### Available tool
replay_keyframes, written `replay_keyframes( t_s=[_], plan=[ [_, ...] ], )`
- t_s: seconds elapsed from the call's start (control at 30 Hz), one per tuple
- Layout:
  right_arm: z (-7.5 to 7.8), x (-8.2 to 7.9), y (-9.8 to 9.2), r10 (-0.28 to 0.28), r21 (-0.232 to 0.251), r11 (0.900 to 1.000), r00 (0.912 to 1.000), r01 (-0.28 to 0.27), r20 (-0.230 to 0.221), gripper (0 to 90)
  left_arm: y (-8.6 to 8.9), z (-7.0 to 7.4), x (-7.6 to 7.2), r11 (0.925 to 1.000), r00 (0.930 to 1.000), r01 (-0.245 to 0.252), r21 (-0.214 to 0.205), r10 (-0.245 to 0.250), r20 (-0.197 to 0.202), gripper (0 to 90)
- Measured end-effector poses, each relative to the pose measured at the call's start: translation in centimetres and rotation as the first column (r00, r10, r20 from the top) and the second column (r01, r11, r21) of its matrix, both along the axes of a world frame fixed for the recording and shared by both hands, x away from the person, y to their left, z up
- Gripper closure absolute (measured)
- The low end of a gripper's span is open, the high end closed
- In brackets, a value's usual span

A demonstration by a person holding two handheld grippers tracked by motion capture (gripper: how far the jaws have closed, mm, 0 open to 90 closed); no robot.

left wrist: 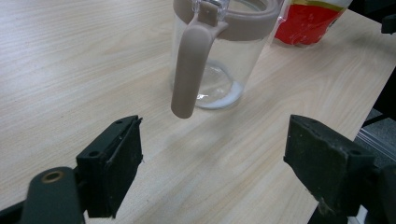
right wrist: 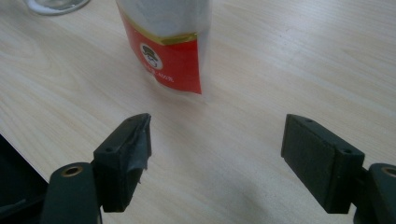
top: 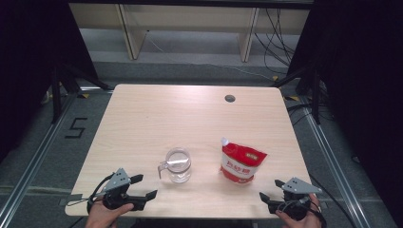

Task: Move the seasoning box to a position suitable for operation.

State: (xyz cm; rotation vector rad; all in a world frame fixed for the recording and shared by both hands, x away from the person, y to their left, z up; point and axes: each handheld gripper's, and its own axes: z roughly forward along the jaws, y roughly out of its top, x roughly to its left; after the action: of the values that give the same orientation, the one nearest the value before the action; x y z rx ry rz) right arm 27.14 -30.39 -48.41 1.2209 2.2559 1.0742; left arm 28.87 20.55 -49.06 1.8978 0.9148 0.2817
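Jug [top: 178, 165], clear, taupe handle toward left gripper [top: 145, 186], upright mid-table; red pouch [top: 241, 164] standing just right. Left gripper jaws wide, empty. Right gripper [top: 267, 200] likewise wide, empty, near pouch.

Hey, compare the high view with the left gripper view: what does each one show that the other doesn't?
High view alone: the whole table, the cable hole near its far edge, the floor and the person's hands. Left gripper view alone: the jug's taupe handle close up, with white residue at the jug's bottom. Both: the clear jug, the red and white pouch beside it, and the open left hand-held gripper, holding nothing.
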Motion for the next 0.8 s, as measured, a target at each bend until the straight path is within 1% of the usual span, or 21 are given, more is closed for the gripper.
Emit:
replay_keyframes(
  t_s=[0.03,0.07,0.1,0.13,0.17,0.23,0.27,0.3,0.33,0.37,0.43,0.47,0.5,0.53,0.57,0.6,0.67,0.7,0.73,0.77,0.8],
  plan=[
    [0.0,0.0,0.0,-0.002,-0.001,1.0000,1.0000,0.002,-0.002,25.3,0.0,0.0,0.0,1.0000,1.0000,-0.001,0.000,0.001,0.000,18.6],
    [0.0,0.1,-0.1,0.003,-0.014,0.9999,0.9998,-0.003,0.019,25.3,0.0,0.0,0.0,1.0000,1.0000,-0.001,0.000,0.001,0.000,18.6],
    [0.0,0.1,0.0,-0.003,-0.004,1.0000,1.0000,0.003,0.005,25.3,0.0,0.0,0.0,1.0000,1.0000,0.003,0.004,-0.003,0.005,18.6],
    [0.0,0.1,-0.1,-0.009,-0.007,0.9999,1.0000,0.009,0.003,25.3,0.0,0.0,0.0,0.9999,1.0000,0.000,0.010,0.000,0.001,18.8],
    [0.0,0.3,-0.3,0.006,-0.029,0.9996,0.9995,-0.005,0.032,25.3,0.0,0.0,-0.1,0.9999,0.9999,-0.012,0.010,0.012,0.000,19.2],
    [0.0,0.3,-0.3,0.008,-0.029,0.9996,0.9992,-0.007,0.040,25.3,0.0,0.0,-0.1,0.9998,0.9999,-0.016,0.011,0.016,0.002,19.6],
    [0.0,0.3,-0.3,0.008,-0.028,0.9996,0.9992,-0.007,0.038,25.3,-0.2,0.0,0.0,0.9996,0.9997,-0.024,-0.011,0.024,0.000,19.8],
    [0.0,0.3,-0.2,0.006,-0.026,0.9996,0.9994,-0.005,0.034,25.3,-0.2,0.0,0.1,0.9994,0.9995,-0.031,-0.018,0.031,-0.005,20.1],
    [0.0,0.2,-0.2,0.009,-0.022,0.9997,0.9997,-0.009,0.021,25.3,-0.3,0.0,0.1,0.9993,0.9995,-0.033,-0.015,0.033,-0.002,20.6],
    [0.0,0.1,0.0,-0.003,-0.009,0.9999,1.0000,0.003,-0.004,25.3,-0.5,0.0,0.2,0.9994,0.9995,-0.033,-0.007,0.033,0.003,21.1],
    [0.0,0.1,0.0,-0.005,-0.001,1.0000,1.0000,0.005,-0.005,25.3,-0.9,0.1,0.3,0.9992,0.9993,-0.036,-0.017,0.036,0.012,22.6],
    [0.0,0.0,0.1,-0.008,0.003,1.0000,0.9998,0.008,-0.016,25.3,-1.0,0.1,0.4,0.9994,0.9993,-0.032,-0.012,0.033,0.021,23.5],
    [0.0,0.0,0.1,-0.014,0.002,0.9999,0.9998,0.014,-0.014,25.3,-1.2,0.2,0.5,0.9993,0.9990,-0.037,-0.007,0.037,0.023,23.9],
    [0.0,0.2,0.0,-0.005,-0.002,1.0000,1.0000,0.005,0.007,25.3,-1.2,0.2,0.5,0.9993,0.9990,-0.037,-0.007,0.037,0.023,24.1],
    [-0.1,0.3,-0.1,0.003,-0.004,1.0000,0.9999,-0.003,0.014,25.3,-1.4,0.3,0.7,0.9993,0.9986,-0.036,-0.003,0.036,0.039,25.6],
    [-0.1,0.4,-0.1,0.017,0.000,0.9999,0.9998,-0.017,0.010,25.3,-1.4,0.3,0.7,0.9993,0.9986,-0.036,-0.003,0.036,0.039,27.3],
    [-0.1,0.4,-0.1,0.014,-0.010,0.9998,0.9999,-0.014,0.008,25.3,-1.6,0.2,0.9,0.9992,0.9983,-0.038,-0.013,0.039,0.044,29.4],
    [-0.1,0.2,0.0,-0.001,0.003,1.0000,0.9999,0.001,-0.010,25.3,-1.6,0.2,1.0,0.9992,0.9982,-0.038,-0.015,0.038,0.046,30.8],
    [-0.1,0.2,0.0,-0.001,0.003,1.0000,0.9999,0.001,-0.010,25.3,-1.6,0.2,1.1,0.9986,0.9979,-0.047,-0.026,0.048,0.043,30.8],
    [-0.1,0.2,0.1,0.000,0.003,1.0000,1.0000,0.000,-0.004,25.3,-1.7,0.3,1.2,0.9983,0.9975,-0.055,-0.017,0.056,0.044,31.9],
    [-0.1,0.2,0.1,-0.001,0.002,1.0000,0.9999,0.001,-0.016,25.3,-2.3,0.3,1.6,0.9979,0.9961,-0.064,0.008,0.063,0.062,34.4]
  ],
)
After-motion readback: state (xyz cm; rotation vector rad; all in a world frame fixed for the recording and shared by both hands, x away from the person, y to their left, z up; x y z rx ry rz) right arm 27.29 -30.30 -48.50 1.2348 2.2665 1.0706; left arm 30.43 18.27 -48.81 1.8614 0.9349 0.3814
